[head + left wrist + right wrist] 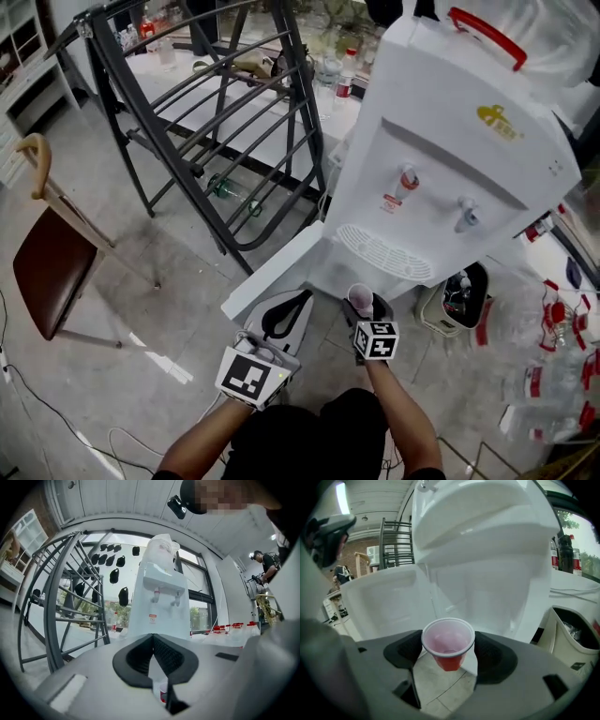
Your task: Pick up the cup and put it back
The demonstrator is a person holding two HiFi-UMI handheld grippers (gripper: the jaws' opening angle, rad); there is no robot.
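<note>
Head view
Water dispenser (450,159): white, with a red-tipped tap and a pale tap above a slotted drip tray (384,253).
Door panel (281,267): white, swung out from the dispenser's lower front toward the person.
Right gripper (367,314): just in front of the dispenser's base, below the drip tray, with a marker cube on top.
Cup (360,298): upright at the right gripper's tips, close to the dispenser's foot.
Left gripper (281,323): beside the right one, on the door-panel side of the dispenser.
Metal rack (225,122): dark frame standing to the dispenser's left.
Chair (52,267): brown seat, well apart from the dispenser, beyond the rack.
Bin (459,295): on the floor against the dispenser's right side.

Left gripper view
Left gripper (153,641): its dark pads meet at the tips, pressed together with nothing between them.
Water dispenser (159,602): straight ahead, seen from low down, both taps visible.
Cup (161,693): a small piece shows through the gap behind the pads, outside this claw.

Right gripper view
Right gripper (448,653): pinching the cup, one pad against each side just under the rim.
Cup (448,641): red outside, pale inside, upright, off the tiled floor, right in front of the dispenser's lower body.
Door panel (379,602): open, to the dispenser's left.
Bin (576,639): to the dispenser's right.
</note>
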